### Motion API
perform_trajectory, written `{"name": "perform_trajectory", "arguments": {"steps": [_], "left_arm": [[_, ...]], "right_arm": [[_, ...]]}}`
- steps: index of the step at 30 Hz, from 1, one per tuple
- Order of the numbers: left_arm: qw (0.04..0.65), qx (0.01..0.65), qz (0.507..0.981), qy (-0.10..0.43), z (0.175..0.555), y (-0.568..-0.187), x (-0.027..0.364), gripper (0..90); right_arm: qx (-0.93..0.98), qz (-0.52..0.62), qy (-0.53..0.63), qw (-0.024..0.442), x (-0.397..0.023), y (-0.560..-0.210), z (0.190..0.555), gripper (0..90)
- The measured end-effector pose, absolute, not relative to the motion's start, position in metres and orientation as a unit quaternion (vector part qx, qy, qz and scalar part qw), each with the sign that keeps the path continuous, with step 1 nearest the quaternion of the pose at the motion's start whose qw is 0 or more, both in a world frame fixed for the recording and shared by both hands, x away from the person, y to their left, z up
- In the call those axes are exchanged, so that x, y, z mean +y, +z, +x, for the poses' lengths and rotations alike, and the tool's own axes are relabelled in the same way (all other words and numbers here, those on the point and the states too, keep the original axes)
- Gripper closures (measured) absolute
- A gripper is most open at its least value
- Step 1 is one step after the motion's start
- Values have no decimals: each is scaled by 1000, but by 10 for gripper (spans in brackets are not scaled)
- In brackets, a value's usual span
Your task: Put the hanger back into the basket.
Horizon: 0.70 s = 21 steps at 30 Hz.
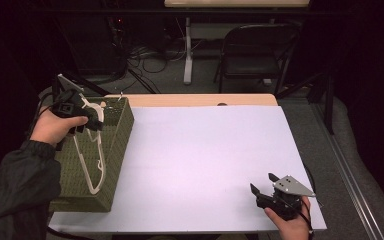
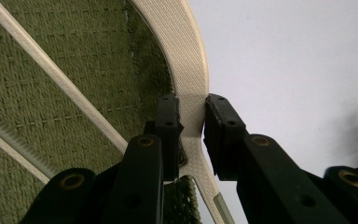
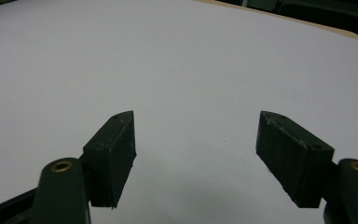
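A white plastic clothes hanger (image 1: 91,160) hangs down inside the olive woven basket (image 1: 117,145) at the table's left edge. My left gripper (image 1: 94,122) is shut on the hanger's upper part, just above the basket's rim. In the left gripper view the two black pads pinch the textured white hanger (image 2: 186,70) at the gripper (image 2: 192,109), with woven basket wall (image 2: 37,93) behind. My right gripper (image 1: 264,184) rests low over the white table near its front right corner. Its jaws stand wide open with nothing between them, as the right gripper view shows (image 3: 196,140).
The white sheet (image 1: 205,160) covers the table, with a wooden strip (image 1: 200,100) along the far edge. A folding chair (image 1: 257,50), a table leg (image 1: 187,50) and cables stand on the floor beyond.
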<state>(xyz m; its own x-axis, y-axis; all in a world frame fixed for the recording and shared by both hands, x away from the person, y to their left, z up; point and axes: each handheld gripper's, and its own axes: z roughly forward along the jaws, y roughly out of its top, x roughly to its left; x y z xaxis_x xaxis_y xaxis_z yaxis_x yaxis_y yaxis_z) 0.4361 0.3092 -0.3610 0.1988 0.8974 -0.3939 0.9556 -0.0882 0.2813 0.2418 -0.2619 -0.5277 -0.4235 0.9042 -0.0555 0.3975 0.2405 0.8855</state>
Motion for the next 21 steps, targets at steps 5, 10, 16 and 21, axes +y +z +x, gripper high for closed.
{"name": "perform_trajectory", "arguments": {"steps": [5, 10, 16, 21], "left_arm": [[249, 631, 732, -61, 437, -364, 315, 758], [253, 632, 730, -64, 436, -368, 319, 758], [266, 627, 729, -68, 434, -375, 328, 757], [273, 629, 724, -70, 431, -382, 339, 757]], "right_arm": [[731, 445, 423, 298, -261, -528, 242, 284], [730, 445, 423, 299, -261, -528, 242, 284], [731, 446, 423, 297, -261, -528, 242, 284], [731, 446, 423, 296, -261, -529, 242, 284]]}}
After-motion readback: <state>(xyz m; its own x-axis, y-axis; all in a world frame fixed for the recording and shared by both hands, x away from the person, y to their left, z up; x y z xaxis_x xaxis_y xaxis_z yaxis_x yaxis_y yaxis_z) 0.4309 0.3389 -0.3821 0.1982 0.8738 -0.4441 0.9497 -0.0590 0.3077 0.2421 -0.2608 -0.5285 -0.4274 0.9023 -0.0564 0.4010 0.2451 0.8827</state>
